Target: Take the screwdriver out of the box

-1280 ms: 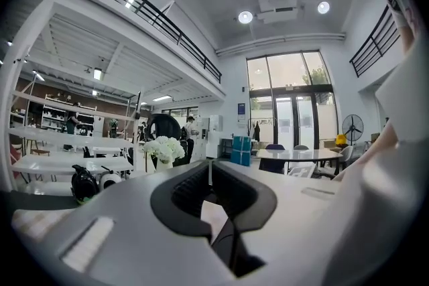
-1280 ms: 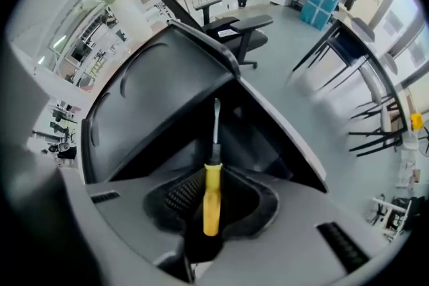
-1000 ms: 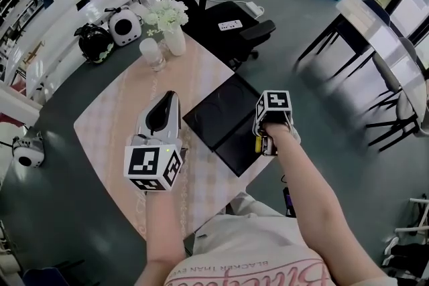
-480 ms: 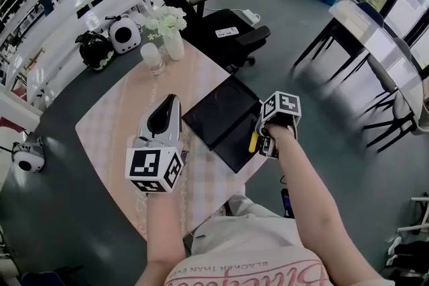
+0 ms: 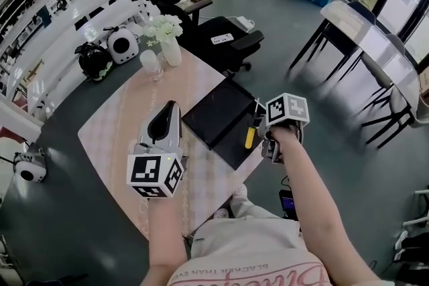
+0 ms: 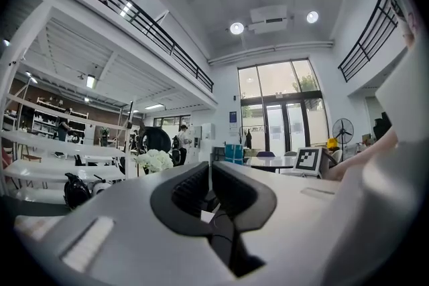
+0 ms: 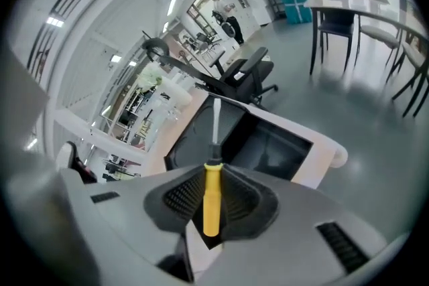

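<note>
Over counter (image 5: 110, 124), left side: left gripper (image 5: 171, 106) hovers level just beside box (image 5: 213, 110) — fingers (image 6: 186, 189) pressed together, nothing between. Idle; likely parked close to steady box if needed. Box lies open, lid flat, inside looks bare. Above its right half: screwdriver (image 7: 211, 201), yellow handle pinched in right gripper (image 7: 212, 177), fingers narrow, gap set by handle. Shaft points ahead and down toward box; handle grip leaves tip free. Screwdriver seems clear of box — setting down on counter probably left.
</note>
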